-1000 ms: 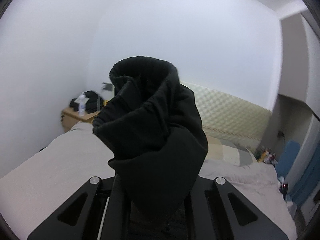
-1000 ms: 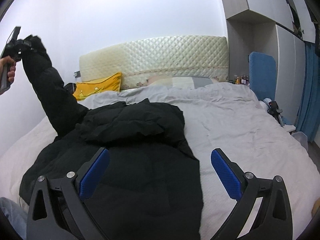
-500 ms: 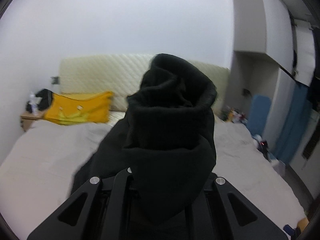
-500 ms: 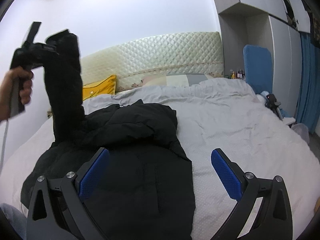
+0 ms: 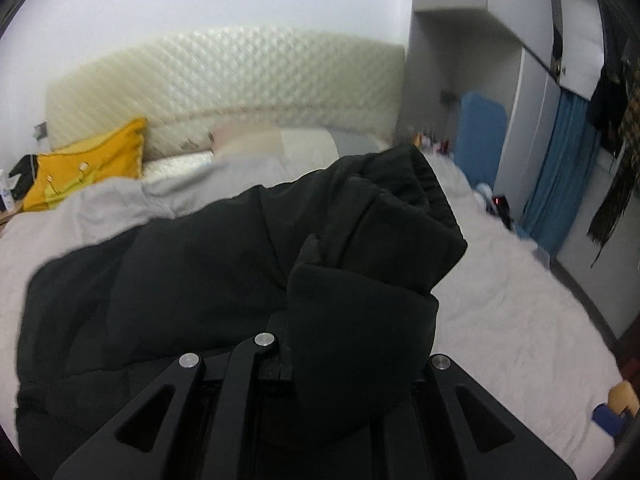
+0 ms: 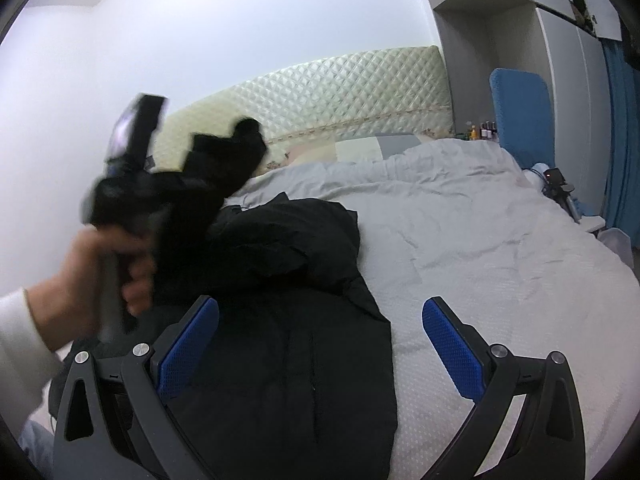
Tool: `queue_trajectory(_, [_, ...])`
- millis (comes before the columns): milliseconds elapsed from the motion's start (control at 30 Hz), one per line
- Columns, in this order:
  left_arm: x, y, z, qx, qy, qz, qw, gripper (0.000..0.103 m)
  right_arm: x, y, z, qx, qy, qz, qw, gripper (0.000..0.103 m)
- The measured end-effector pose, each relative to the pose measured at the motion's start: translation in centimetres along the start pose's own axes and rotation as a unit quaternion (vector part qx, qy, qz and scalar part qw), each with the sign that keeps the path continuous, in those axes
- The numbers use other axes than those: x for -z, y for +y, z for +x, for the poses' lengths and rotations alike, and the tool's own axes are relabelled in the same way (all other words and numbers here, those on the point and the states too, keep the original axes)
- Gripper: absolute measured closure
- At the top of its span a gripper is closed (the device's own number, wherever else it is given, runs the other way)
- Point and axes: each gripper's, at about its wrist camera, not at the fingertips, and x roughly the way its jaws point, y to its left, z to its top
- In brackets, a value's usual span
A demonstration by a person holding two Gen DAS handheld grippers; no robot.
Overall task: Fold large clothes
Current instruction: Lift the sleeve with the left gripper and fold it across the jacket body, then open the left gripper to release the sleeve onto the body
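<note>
Both left gripper (image 5: 352,364) fingertips hidden under jacket sleeve (image 5: 376,264).

Black right tool (image 6: 320,344), blue textured pads (image 6: 187,348)

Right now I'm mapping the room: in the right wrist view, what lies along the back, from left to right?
Left hand-held gripper holding the black sleeve → quilted headboard → small bottles → blue board → blue curtain.
</note>
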Motion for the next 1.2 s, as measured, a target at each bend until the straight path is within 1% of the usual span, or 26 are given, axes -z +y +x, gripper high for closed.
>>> queue_trajectory(100, [1.8, 0.0, 2.9, 0.003, 0.029, -0.001, 0.9996, 0.095, 0.2, -0.2, 0.9, -0.003, 0.011, -0.003, 1.000, 0.000])
queue_trajectory(167, [2.3, -0.1, 4.4, 0.000, 0.050, 0.002, 0.9988, 0.095, 0.4, -0.6, 1.6, -0.004, 0.020, 0.000, 1.000, 0.000])
queue_trajectory(267, [3.3, -0.2, 6.5, -0.002, 0.058, 0.006, 0.9983, 0.095, 0.5, -0.8, 2.2, -0.003, 0.026, 0.002, 1.000, 0.000])
queue_trajectory(333, [3.4, 0.0, 7.2, 0.001, 0.059, -0.002, 0.9983, 0.095, 0.6, -1.0, 2.4, -0.001, 0.028, 0.003, 1.000, 0.000])
queue_trajectory(467, [2.8, 0.4, 6.1, 0.007, 0.060, -0.011, 0.9981, 0.094, 0.9, -0.9, 2.8, 0.004, 0.031, 0.000, 1.000, 0.000])
queue_trajectory(533, [2.4, 0.2, 5.7, 0.000, 0.063, -0.004, 0.9980, 0.093, 1.0, -0.6, 2.9, 0.005, 0.032, -0.005, 0.999, 0.000])
queue_trajectory(633, [1.9, 0.0, 4.8, -0.019, 0.067, 0.004, 0.9975, 0.093, 1.2, 0.0, 2.8, 0.004, 0.030, -0.015, 0.999, 0.000])
queue_trajectory(800, [1.9, 0.4, 1.7, -0.035, 0.040, 0.001, 0.9986, 0.091, 1.6, 1.2, 2.5, -0.003, 0.024, -0.035, 0.999, 0.000])
queue_trajectory(900, [2.1, 0.8, -0.4, -0.036, 0.028, 0.004, 0.9989, 0.082, 1.6, 1.6, 2.2, -0.012, 0.019, -0.036, 0.999, 0.000])
queue_trajectory(933, [2.2, 1.0, -1.0, -0.037, 0.026, 0.009, 0.9989, 0.072, 1.5, 1.7, 2.2, -0.014, 0.018, -0.036, 0.999, 0.000])
queue_trajectory(967, [2.4, 1.1, -1.4, -0.038, 0.026, 0.012, 0.9989, 0.053, 1.5, 1.8, 2.2, -0.015, 0.016, -0.036, 0.999, 0.001])
queue_trajectory(1000, [2.6, 1.4, -2.1, -0.038, 0.024, 0.014, 0.9989, 0.046, 1.5, 1.9, 2.3, -0.019, 0.016, -0.035, 0.999, 0.001])
queue_trajectory(1033, [2.9, 1.7, -2.9, -0.038, 0.022, 0.016, 0.9989, 0.034, 1.5, 2.0, 2.5, -0.023, 0.017, -0.033, 0.999, 0.001])
queue_trajectory(1067, [3.2, 1.8, -3.4, -0.037, 0.020, 0.018, 0.9989, 0.027, 1.5, 2.0, 2.7, -0.026, 0.021, -0.031, 0.999, 0.001])
queue_trajectory(1133, [3.9, 2.3, -4.6, -0.033, 0.018, 0.026, 0.9990, 0.024, 1.5, 2.1, 2.9, -0.031, 0.025, -0.026, 0.999, 0.001])
queue_trajectory(1200, [4.8, 3.2, -5.8, -0.033, 0.018, 0.028, 0.9989, 0.024, 1.4, 2.2, 3.2, -0.042, 0.029, -0.019, 0.998, 0.001])
